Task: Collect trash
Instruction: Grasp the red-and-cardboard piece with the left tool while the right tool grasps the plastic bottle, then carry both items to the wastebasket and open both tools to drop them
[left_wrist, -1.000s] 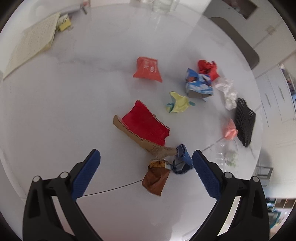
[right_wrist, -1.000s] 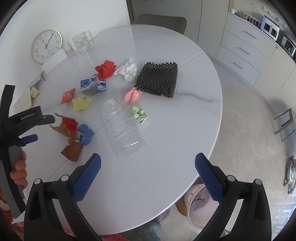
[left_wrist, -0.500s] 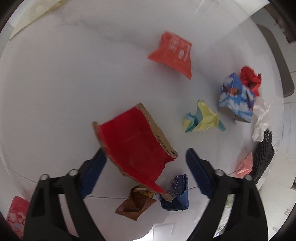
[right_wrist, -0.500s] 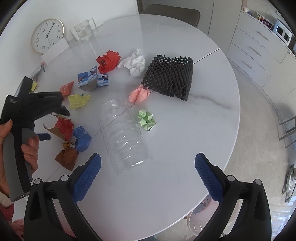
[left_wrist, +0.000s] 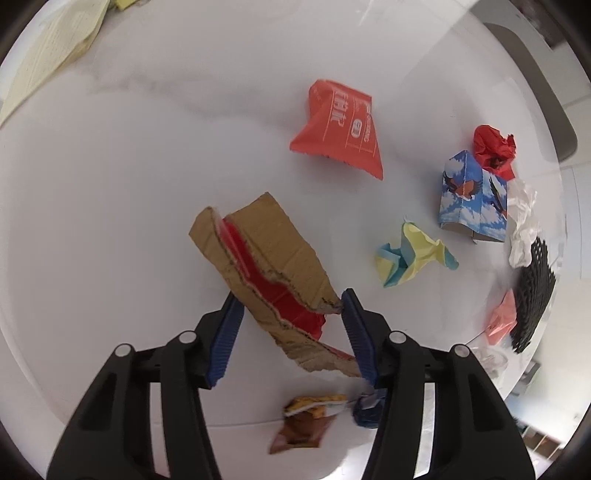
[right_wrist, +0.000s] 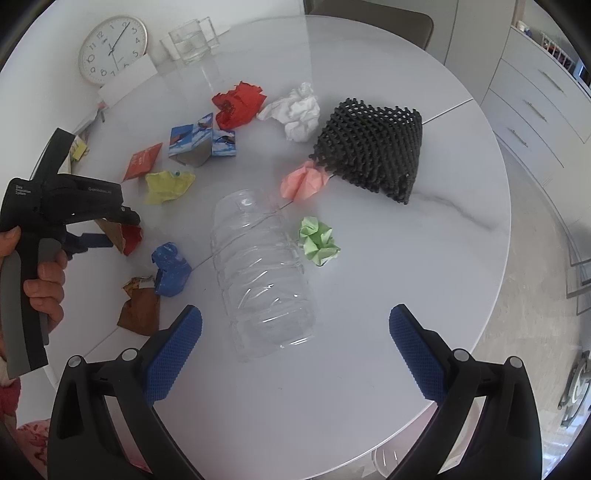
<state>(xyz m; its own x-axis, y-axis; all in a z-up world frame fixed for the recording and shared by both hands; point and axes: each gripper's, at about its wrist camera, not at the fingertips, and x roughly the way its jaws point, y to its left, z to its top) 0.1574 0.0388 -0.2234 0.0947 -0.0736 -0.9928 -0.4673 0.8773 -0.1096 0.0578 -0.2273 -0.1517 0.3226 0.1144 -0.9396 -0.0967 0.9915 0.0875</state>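
Observation:
A torn piece of brown cardboard with a red face (left_wrist: 266, 266) is folded between the fingers of my left gripper (left_wrist: 291, 314), which is shut on it and holds it over the white table (left_wrist: 147, 166); it also shows in the right wrist view (right_wrist: 123, 234). My right gripper (right_wrist: 295, 328) is open and empty, just short of a crushed clear plastic bottle (right_wrist: 258, 273). Scattered trash lies around: an orange packet (left_wrist: 338, 129), a yellow-blue wad (left_wrist: 410, 251), a blue printed carton (left_wrist: 471, 199), a brown wrapper (right_wrist: 140, 306) and a blue wad (right_wrist: 170, 267).
A black mesh mat (right_wrist: 373, 147), red (right_wrist: 240, 103), white (right_wrist: 295, 110), pink (right_wrist: 304, 181) and green (right_wrist: 319, 240) paper wads lie farther back. A clock (right_wrist: 110, 48) and a glass (right_wrist: 192, 38) stand at the far edge. Papers (left_wrist: 44, 51) lie far left.
My left gripper has dropped toward the cardboard and closed on it, folding it up off the table. My right gripper has moved closer to the bottle and stays open.

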